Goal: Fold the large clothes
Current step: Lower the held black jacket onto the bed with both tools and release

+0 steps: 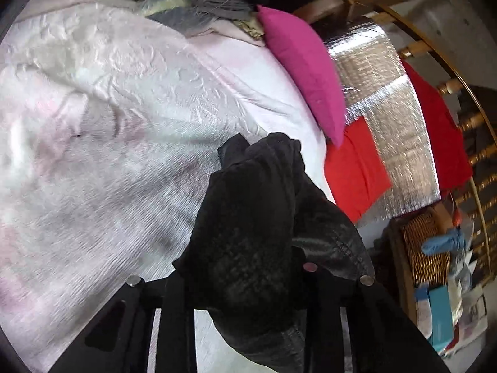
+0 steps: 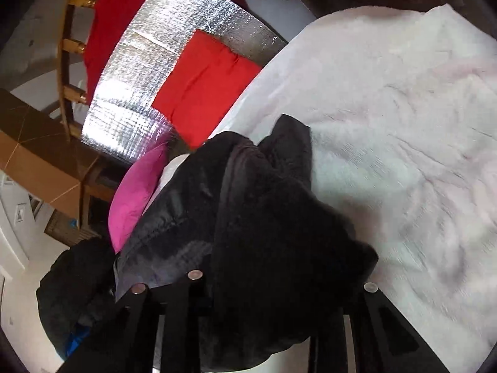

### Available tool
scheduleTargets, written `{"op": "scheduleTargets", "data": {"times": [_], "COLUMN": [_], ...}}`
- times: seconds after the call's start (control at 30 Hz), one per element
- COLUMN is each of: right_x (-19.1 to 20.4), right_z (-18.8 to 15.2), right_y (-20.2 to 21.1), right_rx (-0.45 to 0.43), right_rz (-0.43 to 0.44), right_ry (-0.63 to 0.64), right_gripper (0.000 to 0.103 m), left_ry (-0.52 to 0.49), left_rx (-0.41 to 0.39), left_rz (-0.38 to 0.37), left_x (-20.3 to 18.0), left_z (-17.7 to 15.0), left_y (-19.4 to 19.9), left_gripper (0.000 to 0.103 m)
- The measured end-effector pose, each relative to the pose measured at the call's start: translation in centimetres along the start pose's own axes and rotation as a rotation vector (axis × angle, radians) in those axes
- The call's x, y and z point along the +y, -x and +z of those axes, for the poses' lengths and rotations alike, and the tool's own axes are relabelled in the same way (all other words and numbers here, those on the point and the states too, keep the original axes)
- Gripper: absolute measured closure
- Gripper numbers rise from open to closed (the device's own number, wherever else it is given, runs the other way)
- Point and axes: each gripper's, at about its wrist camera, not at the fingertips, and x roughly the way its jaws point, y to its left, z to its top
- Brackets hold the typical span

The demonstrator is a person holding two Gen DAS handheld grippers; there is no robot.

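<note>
Both tools are gripping the same black garment (image 1: 257,214), and that is what the coming move is hanging on. In the left wrist view the left tool (image 1: 248,283) is clamping a thick bunch of the dark fabric, which is spilling forward and away from it over the pale pink bed cover (image 1: 93,108). In the right wrist view the right tool (image 2: 267,283) is pinching another bunch of the black garment (image 2: 264,217), with a shinier, quilted side falling off to its left toward the pink pillow (image 2: 136,192).

The cloth is lying straight ahead of each tool, heaped rather than stretched, so I cannot tell which way its long axis is running. Neither hand is looking nearer; each already has its own hold. I would guess the garment needs spreading on the bed before any fold.
</note>
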Motion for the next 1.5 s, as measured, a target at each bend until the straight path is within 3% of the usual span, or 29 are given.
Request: {"op": "scheduleTargets", "data": {"times": [0.2,0.33,0.43,0.5,0.53,0.6,0.67,0.77,0.87,0.93,1.0,1.13,1.3,1.4,1.5], "right_x": [-3.2,-6.7,-8.6,-8.8,-8.8,-8.5,-7.7,-5.8,-4.3,-3.0,-0.6,4.3,8.5,9.9,9.9], "right_z": [-4.4,-8.2,-10.4,-11.1,-11.1,-11.3,-11.3,-11.0,-9.6,-8.1,-6.1,-4.3,-2.7,-3.0,-4.4], "right_y": [6.1,9.7,12.3,13.2,13.5,14.6,16.0,18.4,21.0,22.0,21.2,16.0,6.2,1.9,-1.4], "right_rx": [0.059,0.078,0.085,0.116,0.134,0.189,0.236,0.306,0.268,0.208,0.163,0.192,0.331,0.416,0.518], "right_rz": [-0.023,-0.003,-0.002,-0.028,-0.036,-0.059,-0.074,-0.144,-0.177,-0.162,-0.147,-0.111,-0.175,-0.237,-0.282], "right_ry": [0.027,-0.020,-0.036,-0.026,-0.030,-0.030,0.013,0.163,0.255,0.307,0.347,0.477,0.633,0.765,0.875], "right_gripper": [0.072,0.072,0.072,0.066,0.066,0.043,0.042,0.041,0.041,0.041,0.041,0.041,0.041,0.038,0.030], "left_ry": [-0.063,-0.139,-0.121,-0.104,-0.102,-0.118,-0.178,-0.328,-0.384,-0.432,-0.494,-0.562,-0.670,-0.673,-0.737], "left_rx": [0.083,0.085,0.112,0.147,0.159,0.216,0.258,0.211,0.146,0.101,0.099,0.161,0.282,0.340,0.327], "left_rz": [0.022,0.029,0.026,0.043,0.048,0.073,0.125,0.188,0.159,0.147,0.194,0.198,0.403,0.482,0.518], "left_x": [1.4,1.5,3.8,4.6,4.8,4.4,3.4,1.0,-0.6,-3.3,-5.8,-9.8,-11.1,-9.4,-9.0], "left_z": [-3.4,-6.9,-10.0,-10.7,-10.9,-10.4,-9.9,-8.6,-6.7,-4.8,-3.7,-3.0,-3.8,-4.9,-5.8], "left_y": [5.2,9.4,12.5,13.5,13.9,15.3,16.9,20.1,22.1,21.3,19.1,11.9,2.2,-0.8,-2.0], "left_gripper": [0.073,0.072,0.070,0.066,0.063,0.057,0.053,0.039,0.036,0.025,0.025,0.023,0.023,0.023,0.023]}}
